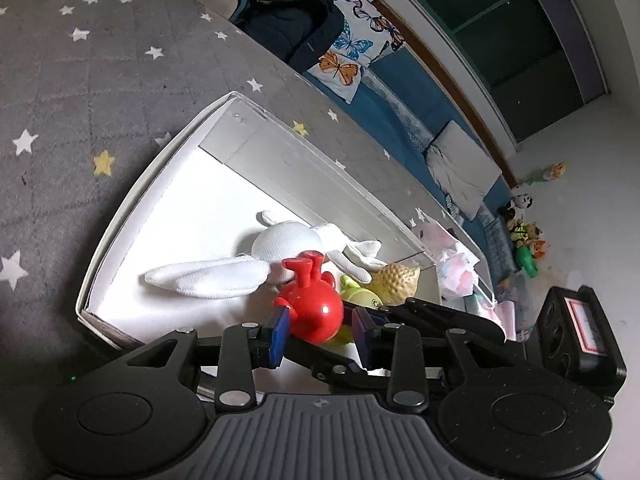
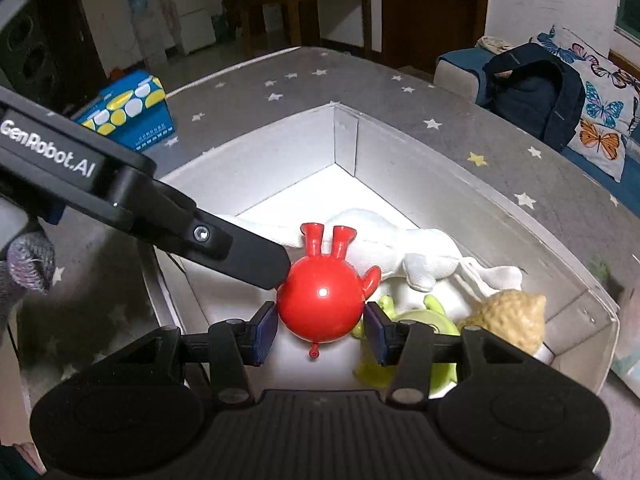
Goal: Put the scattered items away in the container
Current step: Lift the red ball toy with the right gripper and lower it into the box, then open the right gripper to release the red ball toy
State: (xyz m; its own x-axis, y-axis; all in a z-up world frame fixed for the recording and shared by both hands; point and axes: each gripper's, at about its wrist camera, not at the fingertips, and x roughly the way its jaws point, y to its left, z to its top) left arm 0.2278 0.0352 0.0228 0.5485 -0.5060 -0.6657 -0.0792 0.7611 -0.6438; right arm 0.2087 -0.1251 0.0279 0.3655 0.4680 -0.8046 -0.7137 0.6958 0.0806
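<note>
A red round toy (image 2: 320,304), feet up, hangs inside the white box (image 2: 344,112), just over a green toy (image 2: 416,320). My right gripper (image 2: 321,332) is shut on it, with a blue pad on each side. In the left wrist view the red toy (image 1: 312,312) sits at the tips of my left gripper (image 1: 320,332). One pad touches it and a gap shows at the other, so this gripper is open. A white plush rabbit (image 1: 280,244) and a yellow bumpy toy (image 1: 396,280) lie in the box (image 1: 160,168). The right gripper's finger (image 1: 440,312) crosses under the left one.
The box rests on a grey star-patterned mat (image 1: 80,80). A sofa behind it holds a butterfly pillow (image 1: 348,52) and a dark backpack (image 1: 292,24). Small toys (image 1: 524,236) lie on the floor, and a blue patterned box (image 2: 128,116) stands beyond the mat.
</note>
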